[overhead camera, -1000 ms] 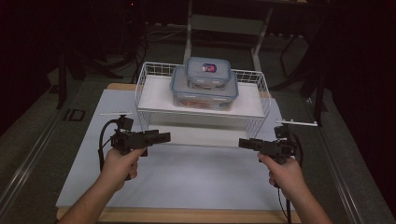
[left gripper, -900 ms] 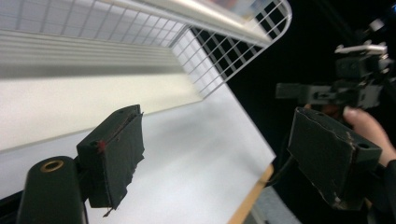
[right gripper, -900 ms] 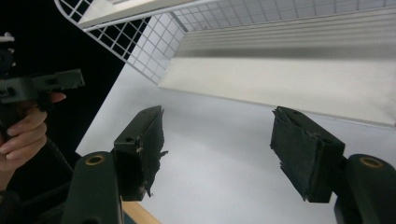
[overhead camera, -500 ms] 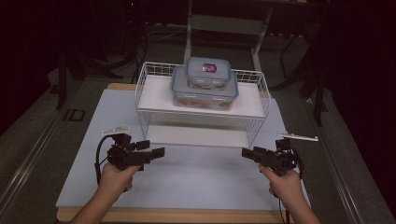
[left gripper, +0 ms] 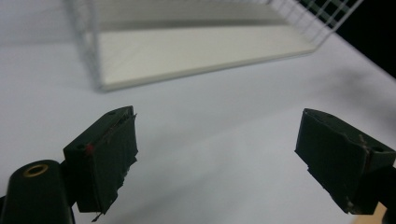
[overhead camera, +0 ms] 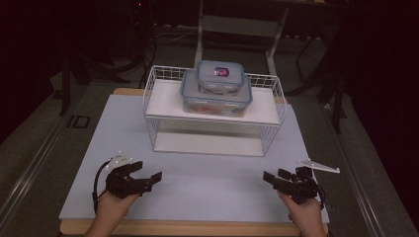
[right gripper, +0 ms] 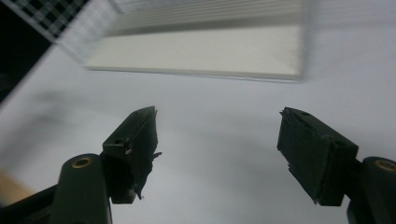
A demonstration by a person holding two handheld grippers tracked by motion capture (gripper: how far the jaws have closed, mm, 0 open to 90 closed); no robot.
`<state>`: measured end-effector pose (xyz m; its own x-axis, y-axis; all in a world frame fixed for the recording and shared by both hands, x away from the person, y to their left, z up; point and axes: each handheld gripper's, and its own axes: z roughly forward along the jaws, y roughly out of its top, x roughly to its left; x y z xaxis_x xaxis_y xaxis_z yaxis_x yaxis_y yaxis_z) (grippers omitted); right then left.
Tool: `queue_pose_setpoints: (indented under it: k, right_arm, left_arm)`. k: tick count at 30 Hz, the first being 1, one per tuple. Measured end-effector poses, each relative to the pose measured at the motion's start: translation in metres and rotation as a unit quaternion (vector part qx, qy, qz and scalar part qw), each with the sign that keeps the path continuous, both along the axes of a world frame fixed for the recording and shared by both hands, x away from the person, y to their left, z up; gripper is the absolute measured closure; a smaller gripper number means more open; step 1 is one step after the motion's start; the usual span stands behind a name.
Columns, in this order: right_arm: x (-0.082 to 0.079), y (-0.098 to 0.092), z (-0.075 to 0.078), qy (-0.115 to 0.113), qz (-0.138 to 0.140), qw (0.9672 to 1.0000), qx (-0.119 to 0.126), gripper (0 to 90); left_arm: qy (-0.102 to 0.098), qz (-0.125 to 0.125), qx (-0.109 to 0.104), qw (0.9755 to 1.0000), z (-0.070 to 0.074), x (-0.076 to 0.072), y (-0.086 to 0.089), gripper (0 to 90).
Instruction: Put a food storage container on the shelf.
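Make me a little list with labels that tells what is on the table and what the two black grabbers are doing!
table: white table top with a wooden front edge
rack: white wire two-level shelf rack, at the far middle
boxes: small clear plastic box with blue-grey lid stacked on a bigger clear plastic box with blue-grey lid, on the rack's upper shelf
left gripper: jaws open, nothing between them, low over the near left
right gripper: jaws open, nothing between them, low over the near right

A white tabletop (overhead camera: 99, 143) with a wooden rim along its near edge carries a white wire rack (overhead camera: 157, 129), set toward the far edge at the middle — its lower shelf board (overhead camera: 197, 144) rests on the surface, near corners bare.
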<state>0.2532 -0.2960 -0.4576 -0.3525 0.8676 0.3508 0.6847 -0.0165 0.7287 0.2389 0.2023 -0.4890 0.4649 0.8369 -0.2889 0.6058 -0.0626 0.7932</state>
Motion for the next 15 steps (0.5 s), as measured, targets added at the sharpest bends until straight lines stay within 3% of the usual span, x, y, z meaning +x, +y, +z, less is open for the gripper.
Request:
queue_pose_setpoints:
  k: [6,15]
  right_arm:
    - [-0.013,-0.016,-0.030,-0.044,-0.044,0.9978,-0.025,22.4]
    - [-0.025,-0.037,-0.059,-0.043,-0.103,0.9934,-0.028,19.2]
  left_arm:
    - [-0.010,0.034,0.017,0.9992,-0.025,-0.009,0.019,13.3]
    - [-0.009,0.063,0.023,0.9977,-0.046,-0.019,0.035,13.3]
